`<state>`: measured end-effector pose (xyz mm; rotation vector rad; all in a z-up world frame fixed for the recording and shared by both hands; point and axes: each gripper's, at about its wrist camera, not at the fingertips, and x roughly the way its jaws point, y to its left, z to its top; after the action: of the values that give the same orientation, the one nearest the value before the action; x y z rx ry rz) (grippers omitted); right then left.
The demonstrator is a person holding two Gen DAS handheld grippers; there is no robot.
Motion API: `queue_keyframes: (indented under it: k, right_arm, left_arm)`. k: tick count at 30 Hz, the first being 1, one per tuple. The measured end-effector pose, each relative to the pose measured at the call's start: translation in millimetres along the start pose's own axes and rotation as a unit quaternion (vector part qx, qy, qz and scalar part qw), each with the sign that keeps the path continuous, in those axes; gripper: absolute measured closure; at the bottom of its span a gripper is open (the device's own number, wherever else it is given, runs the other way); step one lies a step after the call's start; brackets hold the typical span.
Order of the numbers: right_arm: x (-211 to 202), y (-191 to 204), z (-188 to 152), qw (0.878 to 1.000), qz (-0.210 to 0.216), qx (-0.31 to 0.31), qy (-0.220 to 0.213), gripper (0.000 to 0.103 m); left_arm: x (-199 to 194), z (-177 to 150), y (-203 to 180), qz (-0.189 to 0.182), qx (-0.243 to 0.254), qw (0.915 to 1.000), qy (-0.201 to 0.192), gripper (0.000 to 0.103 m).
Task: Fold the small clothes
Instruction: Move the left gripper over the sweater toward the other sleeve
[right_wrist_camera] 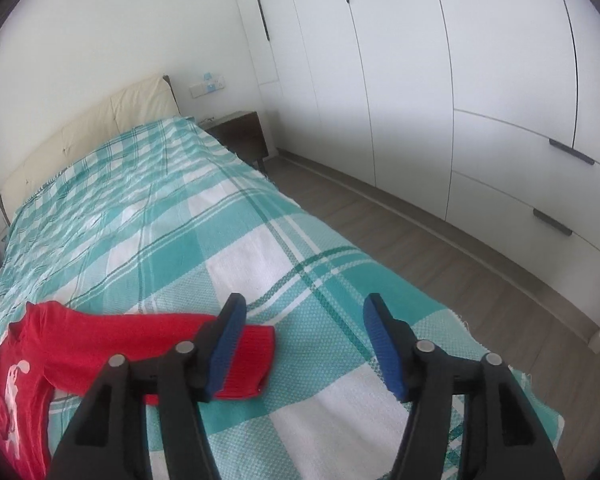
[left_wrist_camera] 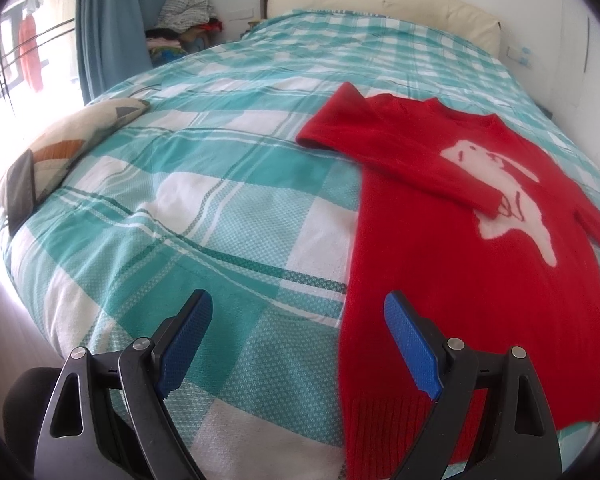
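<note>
Both tongs are sitting spread with nothing between the pads. Left tongs (left_wrist_camera: 298,344) are hanging at the bottom of their frame, one blue pad over the checked bedspread (left_wrist_camera: 204,208) and the other over the hem edge of the red sweater (left_wrist_camera: 472,280). Right tongs (right_wrist_camera: 304,346) are gaping too, with the sweater's outstretched sleeve (right_wrist_camera: 148,340) lying just behind the left-hand pad at lower left of that view, its ribbed cuff (right_wrist_camera: 248,364) peeking out beside the pad but not pinched.

The sweater itself is lying flat on the bed, right of centre in the left view, white animal patch up. One sleeve is already folded across the chest, its cuff resting on the patch. The other sleeve is sticking straight out sideways.

So I'd say we're mid-fold: one sleeve in, one to go. Next move probably calls for the right tongs to shift over that cuff, nip it, and carry it across the chest before the body gets folded up from the hem.
</note>
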<state>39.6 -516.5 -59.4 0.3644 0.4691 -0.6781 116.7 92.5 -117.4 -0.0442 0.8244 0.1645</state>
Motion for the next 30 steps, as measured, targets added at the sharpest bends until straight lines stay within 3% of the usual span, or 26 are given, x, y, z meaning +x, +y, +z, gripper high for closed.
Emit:
queue_keyframes:
  k: [6,14,20,30]
  right_arm:
    - [-54,62,-30,0.992,0.089,-0.074,-0.041,0.030]
    - [-102,124,-90,0.967,0.187,-0.171,-0.031,0.025]
    - [-109,149,-107,0.953,0.193,-0.229,-0.044,0.025]
    - [-108,151,-111,0.951,0.197,-0.235,-0.039,0.025]
  left_arm:
    - [-4,-1,-8,-0.005,0.020,0.9998,-0.008,0.008]
    - [-2,-3,-13,-0.003,0.030,0.9995,0.002,0.008]
    - [0,-5,-16,0.003,0.039,0.9992,0.008,0.007]
    - [0,-6,-18,0.004,0.042,0.9991,0.008,0.007]
